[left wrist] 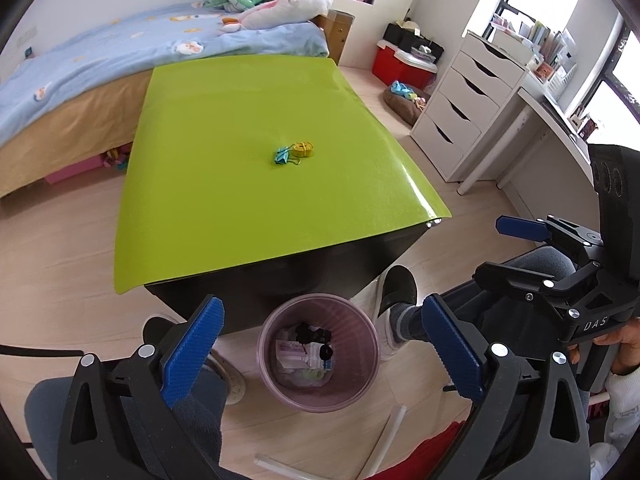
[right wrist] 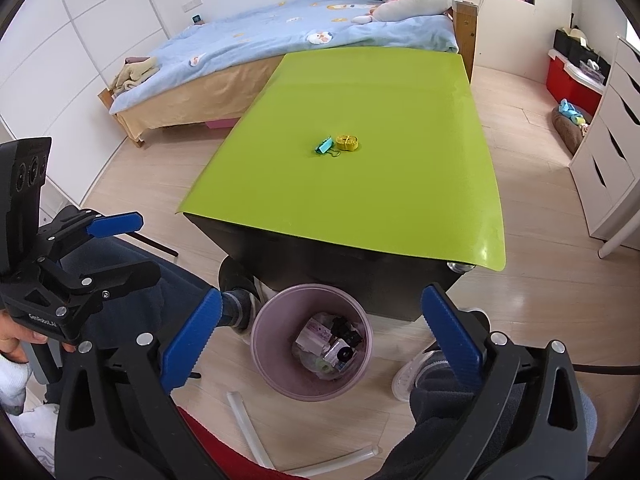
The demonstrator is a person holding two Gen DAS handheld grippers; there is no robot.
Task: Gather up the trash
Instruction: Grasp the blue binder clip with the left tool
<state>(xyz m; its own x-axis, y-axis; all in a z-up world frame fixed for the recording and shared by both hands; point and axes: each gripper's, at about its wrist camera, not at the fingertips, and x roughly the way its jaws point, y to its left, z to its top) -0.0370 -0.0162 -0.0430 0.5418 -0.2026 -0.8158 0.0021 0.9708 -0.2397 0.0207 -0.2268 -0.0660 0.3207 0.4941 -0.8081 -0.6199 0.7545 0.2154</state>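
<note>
One table with a green top, and on it just two small items: one teal binder clip and one yellow roll of tape, just beside each other. One pink waste bin on the floor, holding several scraps too jumbled to count. Two grippers: the left one and the right one, each with two blue fingers. One bed, one white drawer unit with five drawers, one red storage box.
</note>
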